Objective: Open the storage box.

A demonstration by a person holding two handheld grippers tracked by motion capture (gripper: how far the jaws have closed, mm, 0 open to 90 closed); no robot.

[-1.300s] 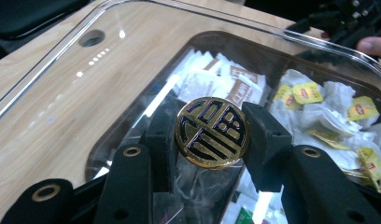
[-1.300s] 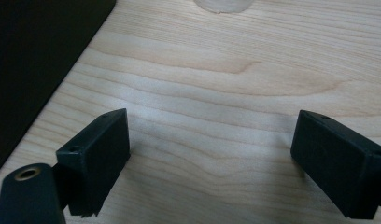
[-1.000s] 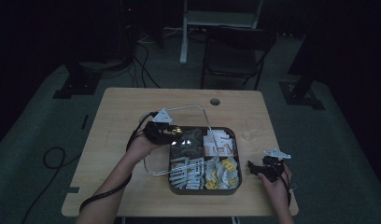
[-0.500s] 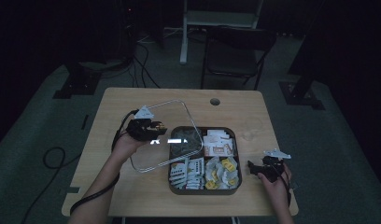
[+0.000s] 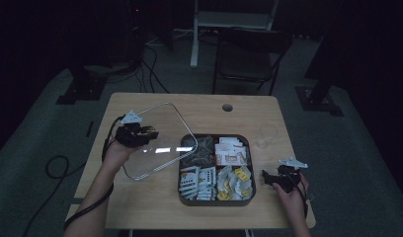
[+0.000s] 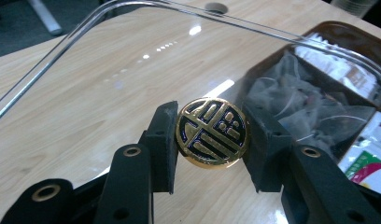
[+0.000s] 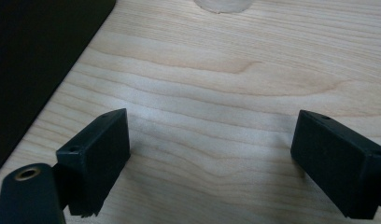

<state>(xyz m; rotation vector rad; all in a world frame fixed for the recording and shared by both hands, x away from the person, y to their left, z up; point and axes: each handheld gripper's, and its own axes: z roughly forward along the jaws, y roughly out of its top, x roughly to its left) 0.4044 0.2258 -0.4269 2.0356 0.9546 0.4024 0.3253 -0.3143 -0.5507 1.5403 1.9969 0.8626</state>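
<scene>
left gripper (image 6: 211, 135) clamped on gold knob (image 6: 212, 132) of clear lid (image 5: 157, 140), lid tilted, far edge over box (image 5: 217, 197) corner to gripper's right. bare worktop (image 5: 150, 207) just beneath, likely set-down spot. right gripper (image 7: 212, 163) wide apart, holding nothing, right of box.

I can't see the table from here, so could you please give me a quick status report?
Left hand-held gripper shut on clear lid's gold knob, lid tilted beside tray. Right hand-held gripper open over bare table. Nothing in the way.
</scene>
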